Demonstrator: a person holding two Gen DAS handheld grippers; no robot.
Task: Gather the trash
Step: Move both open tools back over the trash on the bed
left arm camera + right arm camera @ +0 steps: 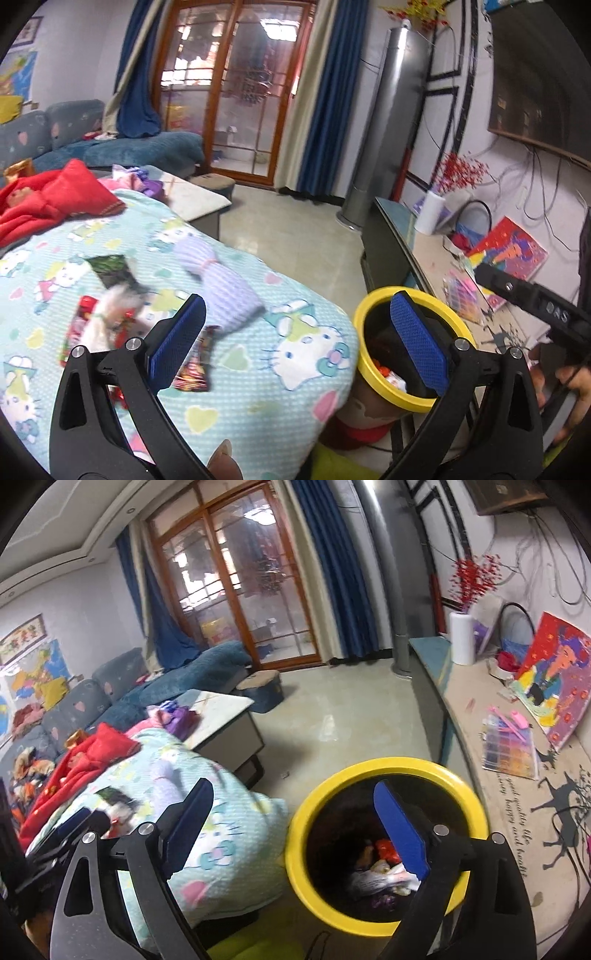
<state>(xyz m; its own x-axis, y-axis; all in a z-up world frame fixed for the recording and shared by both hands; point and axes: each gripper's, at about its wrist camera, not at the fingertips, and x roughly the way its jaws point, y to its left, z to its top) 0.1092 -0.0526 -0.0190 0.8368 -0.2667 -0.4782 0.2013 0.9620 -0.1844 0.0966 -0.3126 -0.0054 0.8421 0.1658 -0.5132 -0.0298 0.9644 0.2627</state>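
A yellow-rimmed trash bin (384, 771) stands on the floor beside the blanket-covered table (229, 823); wrappers (384, 871) lie inside it. The bin also shows in the left wrist view (413, 295). My right gripper (295, 834) is open and empty, its right finger over the bin's mouth. My left gripper (295, 339) is open and empty above the Hello Kitty blanket (258, 369). On the blanket lie a dark red wrapper (195, 365), a red and white wrapper pile (99, 325), a dark green wrapper (110, 269) and a lilac cloth roll (221, 284).
Red clothing (55, 203) lies at the blanket's far end. A low TV cabinet (498, 812) with a bead box (511, 746), a painting (554, 686) and a paper roll (461, 637) runs along the right. A coffee table (221, 716) and sofa (110, 694) stand behind.
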